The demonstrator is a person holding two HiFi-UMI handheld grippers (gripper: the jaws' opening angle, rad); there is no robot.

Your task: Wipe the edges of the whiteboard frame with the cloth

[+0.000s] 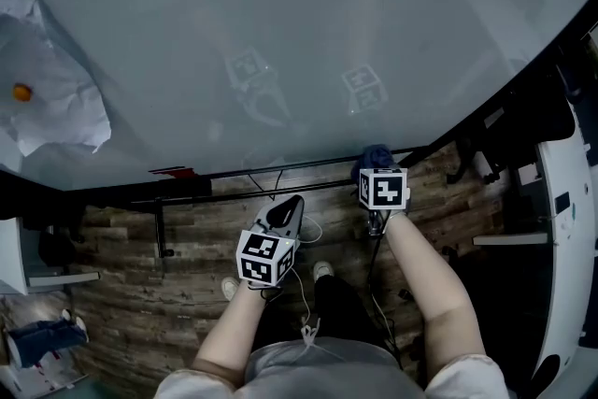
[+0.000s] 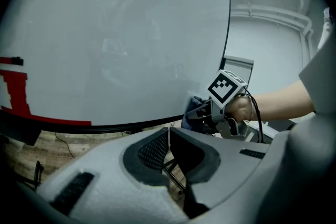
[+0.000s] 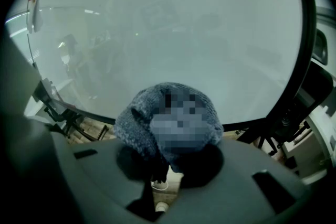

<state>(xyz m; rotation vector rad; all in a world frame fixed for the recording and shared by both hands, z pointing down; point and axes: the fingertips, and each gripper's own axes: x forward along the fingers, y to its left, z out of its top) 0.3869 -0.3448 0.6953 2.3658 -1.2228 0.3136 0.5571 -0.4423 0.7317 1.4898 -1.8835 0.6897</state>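
Overhead, in the head view, the whiteboard (image 1: 280, 33) fills everything from 9 through 12 to 3 o'clock, its dark frame (image 1: 93, 193) slanting across below it. Near centre, the right hand-held gripper (image 1: 377, 171) presses a blue cloth (image 1: 374, 152) against that bottom edge. The left hand-held gripper (image 1: 288, 206) hangs at 6 o'clock of the frame, apart from it, over the wooden floor (image 1: 121, 248). A crumpled paper (image 1: 51, 98) sits on the board at 9 o'clock.

From the left gripper view, the left hand-held gripper (image 2: 169, 131) has its jaw tips together with nothing between them. The right hand-held gripper (image 2: 203, 113) and cloth (image 2: 191, 113) show at 3 o'clock, on the frame (image 2: 131, 125).

From the right gripper view, the right hand-held gripper (image 3: 168, 162) is clamped on the bunched cloth (image 3: 135, 123), which meets the frame (image 3: 89, 113) at 6 o'clock of the board (image 3: 173, 29).
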